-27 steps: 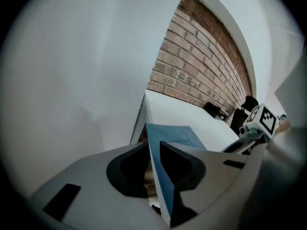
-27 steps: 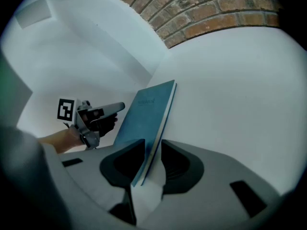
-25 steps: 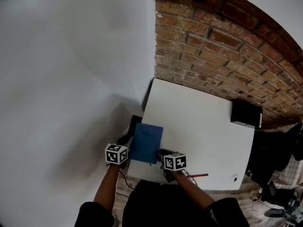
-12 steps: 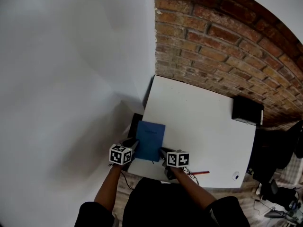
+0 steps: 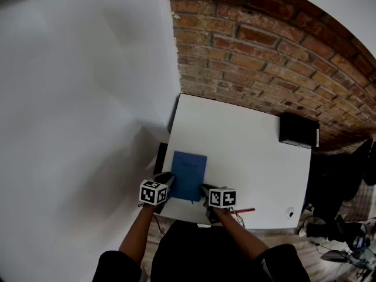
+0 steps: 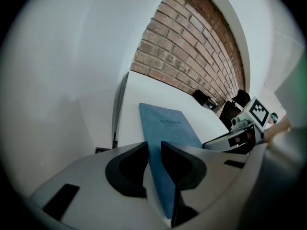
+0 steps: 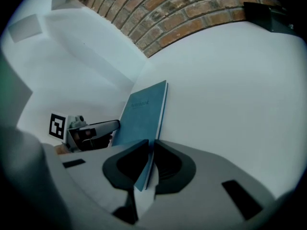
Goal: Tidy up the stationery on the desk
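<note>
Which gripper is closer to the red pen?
Right. The right gripper, jaws just closing on the blue notebook, sits just left of the red pen. The left gripper, jaws just opening slightly yet holding the notebook, is farther left across it.

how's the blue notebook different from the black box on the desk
Colour: the blue notebook is blue, the black box black. Shape: the notebook is thin and flat, the box blockier. Place: the notebook is at the near left edge of the white desk, the box at its far right corner by the brick wall. Both are rectangular.
</note>
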Motion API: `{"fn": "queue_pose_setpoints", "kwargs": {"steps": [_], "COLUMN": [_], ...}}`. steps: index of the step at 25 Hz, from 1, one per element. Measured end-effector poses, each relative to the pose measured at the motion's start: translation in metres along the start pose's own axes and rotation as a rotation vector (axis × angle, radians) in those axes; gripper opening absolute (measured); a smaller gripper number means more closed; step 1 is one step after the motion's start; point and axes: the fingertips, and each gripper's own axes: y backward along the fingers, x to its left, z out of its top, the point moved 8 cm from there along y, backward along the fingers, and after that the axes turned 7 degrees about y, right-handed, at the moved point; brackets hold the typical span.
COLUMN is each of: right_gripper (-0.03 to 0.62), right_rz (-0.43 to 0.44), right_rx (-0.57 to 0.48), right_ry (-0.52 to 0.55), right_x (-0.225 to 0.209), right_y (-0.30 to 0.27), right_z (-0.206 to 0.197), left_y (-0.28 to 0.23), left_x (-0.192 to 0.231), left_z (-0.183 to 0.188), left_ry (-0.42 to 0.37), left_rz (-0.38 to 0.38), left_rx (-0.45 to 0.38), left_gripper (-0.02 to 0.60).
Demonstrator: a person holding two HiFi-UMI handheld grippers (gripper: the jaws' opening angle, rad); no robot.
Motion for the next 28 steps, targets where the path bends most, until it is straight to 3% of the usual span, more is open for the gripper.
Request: {"fn": "queue_pose_setpoints", "kwargs": {"steps": [15,28], "right_gripper": [0.052,0.052], "right_rz": [-0.069,-0.074], "right_rx": [-0.088,-0.086], "right_ry": [-0.011,-0.027], "right_x": [-0.04,-0.047], "right_y": [0.036,0.04], "right_z": [-0.007,0.0], "left_y": [-0.038,-0.038], "left_x": [-0.044,-0.048], "left_z": [0.007,0.005], "left_ry": [-0.06,-0.025], "left_rz": [-0.053,-0.06], "left_rx": [0.064,0.075], "left_gripper": [0.078,0.078]}}
